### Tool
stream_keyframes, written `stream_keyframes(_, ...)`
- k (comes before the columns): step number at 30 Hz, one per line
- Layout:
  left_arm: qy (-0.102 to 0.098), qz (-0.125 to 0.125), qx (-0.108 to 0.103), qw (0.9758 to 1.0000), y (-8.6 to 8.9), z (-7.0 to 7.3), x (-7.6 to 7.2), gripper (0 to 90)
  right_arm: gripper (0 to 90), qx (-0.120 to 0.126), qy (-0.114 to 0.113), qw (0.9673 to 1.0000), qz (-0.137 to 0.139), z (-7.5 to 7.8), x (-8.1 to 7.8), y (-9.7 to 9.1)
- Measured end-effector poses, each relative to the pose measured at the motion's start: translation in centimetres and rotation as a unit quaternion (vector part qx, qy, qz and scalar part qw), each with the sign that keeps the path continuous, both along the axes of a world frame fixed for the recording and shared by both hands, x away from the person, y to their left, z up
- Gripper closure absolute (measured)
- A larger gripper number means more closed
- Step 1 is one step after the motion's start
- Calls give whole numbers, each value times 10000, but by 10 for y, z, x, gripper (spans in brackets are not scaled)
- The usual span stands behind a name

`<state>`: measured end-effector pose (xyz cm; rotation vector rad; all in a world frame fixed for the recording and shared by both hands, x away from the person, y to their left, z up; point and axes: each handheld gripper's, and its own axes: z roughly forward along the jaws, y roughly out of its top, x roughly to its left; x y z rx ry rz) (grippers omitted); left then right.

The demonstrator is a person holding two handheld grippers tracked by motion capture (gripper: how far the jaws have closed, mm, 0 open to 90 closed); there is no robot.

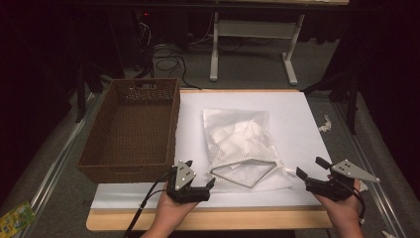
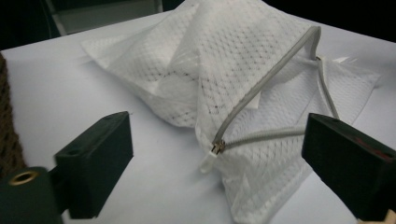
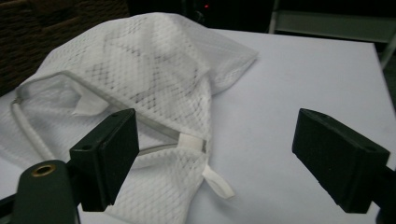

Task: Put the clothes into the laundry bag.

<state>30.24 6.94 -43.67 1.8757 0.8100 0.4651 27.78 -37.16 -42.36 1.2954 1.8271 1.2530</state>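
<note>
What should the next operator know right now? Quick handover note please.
Left gripper: jaws open, nothing held, at the near edge left of the mesh bag.
Right gripper: jaws open, nothing held, right of the bag.
Bag lies on the white table, zipper open at the near end, white cloth inside. Wicker basket sits at the left.
Done: bag filled, it seems.
Left: probably zip it shut and move it to the basket.

One white mesh bag (image 1: 243,148) lies on the table, with one zipper (image 2: 261,93) running along its open mouth and one zipper pull (image 2: 211,156) at its end. One brown wicker basket (image 1: 130,130) stands beside it. There is one white table (image 1: 297,119). Two grippers are in view, a left gripper (image 1: 210,184) and a right gripper (image 1: 309,167), each held in one hand.
</note>
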Motion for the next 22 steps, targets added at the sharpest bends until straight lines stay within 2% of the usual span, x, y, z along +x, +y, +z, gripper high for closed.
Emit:
stream_keyframes(3,-150,-113,-193,9996,15,1,-12,18,89,73,-50,9999,81,0,2,1)
stream_keyframes(5,-245,-93,-314,9992,22,-2,-13,27,82,44,-40,9998,163,-1,4,2)
stream_keyframes(7,-132,-10,-350,9993,23,-4,-8,53,78,21,18,9999,143,-3,7,2)
stream_keyframes(10,-11,-39,-291,9996,19,-8,-4,62,72,70,95,9999,106,-4,9,2)
stream_keyframes(14,-63,-188,-104,9997,13,-11,-7,62,74,22,39,10000,87,-3,7,2)
stream_keyframes(22,-82,-168,-80,9998,12,-11,-7,62,77,67,27,10000,-20,-3,6,-3)
